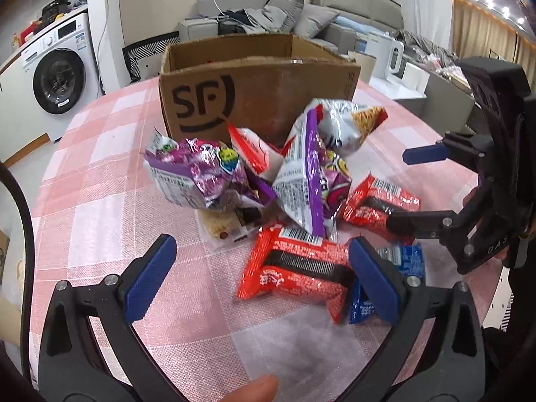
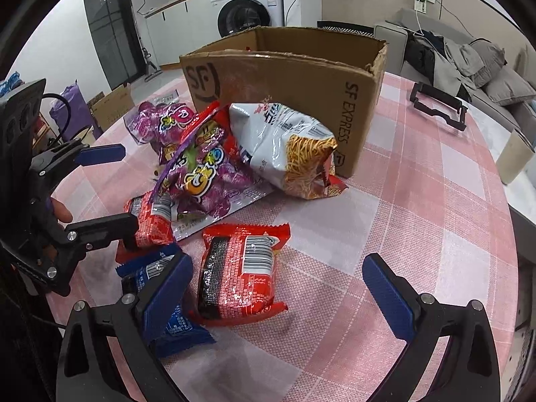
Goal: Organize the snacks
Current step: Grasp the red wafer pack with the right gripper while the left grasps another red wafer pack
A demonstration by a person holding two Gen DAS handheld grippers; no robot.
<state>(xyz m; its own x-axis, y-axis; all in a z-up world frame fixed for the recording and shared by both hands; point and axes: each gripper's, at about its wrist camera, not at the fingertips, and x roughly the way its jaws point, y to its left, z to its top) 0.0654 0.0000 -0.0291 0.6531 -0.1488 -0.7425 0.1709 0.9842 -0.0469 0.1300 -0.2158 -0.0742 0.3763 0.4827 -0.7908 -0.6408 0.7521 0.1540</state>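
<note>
An open SF cardboard box (image 1: 258,97) (image 2: 301,83) stands at the back of the pink checked table (image 1: 100,181) (image 2: 418,201). In front of it lies a pile of snack packs: purple bags (image 1: 201,174) (image 2: 197,167), a silver noodle-snack bag (image 1: 345,124) (image 2: 288,144), red packs (image 1: 298,268) (image 2: 238,271) and a blue pack (image 1: 405,261) (image 2: 167,305). My left gripper (image 1: 264,274) is open, its jaws either side of the near red pack. My right gripper (image 2: 278,291) is open around the other red pack (image 1: 382,201); it also shows at the right of the left wrist view (image 1: 415,187).
A black frame part (image 2: 439,107) lies on the table right of the box. A white cup (image 2: 512,157) stands at the right edge. A washing machine (image 1: 57,70), a sofa (image 1: 301,20) and a floor box (image 2: 114,104) surround the table.
</note>
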